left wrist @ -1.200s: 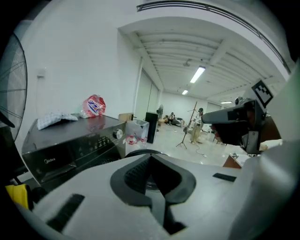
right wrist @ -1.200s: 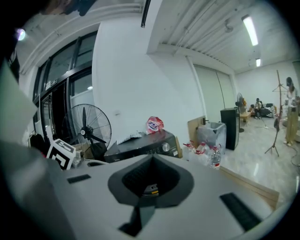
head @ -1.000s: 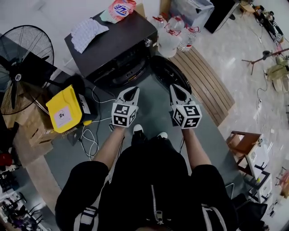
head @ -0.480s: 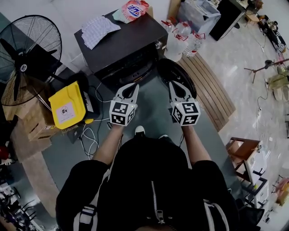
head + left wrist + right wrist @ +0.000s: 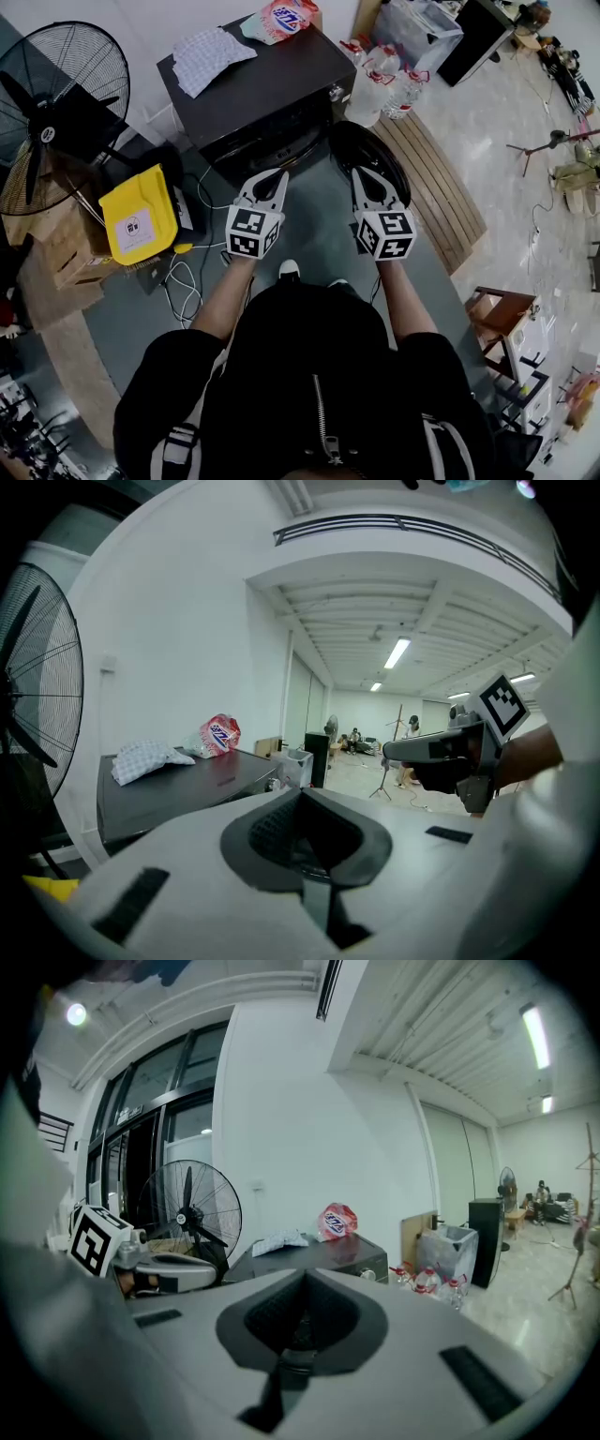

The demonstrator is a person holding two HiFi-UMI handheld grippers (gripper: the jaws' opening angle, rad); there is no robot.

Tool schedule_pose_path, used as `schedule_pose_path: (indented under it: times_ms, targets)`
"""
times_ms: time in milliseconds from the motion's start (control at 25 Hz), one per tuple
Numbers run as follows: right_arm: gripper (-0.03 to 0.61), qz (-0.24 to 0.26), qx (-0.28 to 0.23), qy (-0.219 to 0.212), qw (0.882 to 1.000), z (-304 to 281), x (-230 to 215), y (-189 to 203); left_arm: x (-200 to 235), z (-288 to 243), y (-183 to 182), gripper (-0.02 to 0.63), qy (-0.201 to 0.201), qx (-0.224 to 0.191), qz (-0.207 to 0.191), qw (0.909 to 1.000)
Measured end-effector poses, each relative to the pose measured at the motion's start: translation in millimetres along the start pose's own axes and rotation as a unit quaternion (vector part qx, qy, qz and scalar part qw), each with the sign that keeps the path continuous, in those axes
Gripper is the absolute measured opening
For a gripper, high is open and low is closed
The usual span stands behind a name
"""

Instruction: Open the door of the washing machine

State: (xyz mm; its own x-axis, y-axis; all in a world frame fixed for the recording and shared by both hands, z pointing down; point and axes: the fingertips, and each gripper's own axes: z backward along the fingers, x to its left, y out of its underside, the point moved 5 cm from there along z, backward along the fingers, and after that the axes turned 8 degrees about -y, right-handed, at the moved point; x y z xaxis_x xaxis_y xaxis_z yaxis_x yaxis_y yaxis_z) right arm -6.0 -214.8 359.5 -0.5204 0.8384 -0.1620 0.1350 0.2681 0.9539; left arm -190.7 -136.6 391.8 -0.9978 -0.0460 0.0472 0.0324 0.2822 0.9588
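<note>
Left tool (image 5: 278,175) and right tool (image 5: 360,174) are hanging closed, empty; we are judging the door (image 5: 371,156) (apparently open) done, needing no pull.

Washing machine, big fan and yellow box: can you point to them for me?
washing machine (image 5: 277,80), head view, on its bare dark top.
fan (image 5: 43,133), head view, on the hub in the middle.
yellow box (image 5: 150,202), head view, on its lid.
</note>
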Motion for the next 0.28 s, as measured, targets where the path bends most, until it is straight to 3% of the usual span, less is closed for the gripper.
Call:
schedule_pose_path:
  times_ms: [280]
  targets:
    - [0.002, -0.006, 0.013, -0.002, 1.000, -3.3, 7.4, 9.5, 3.7, 5.0, 7.7, 0.003, 0.008, 0.012, 0.001, 0.9999]
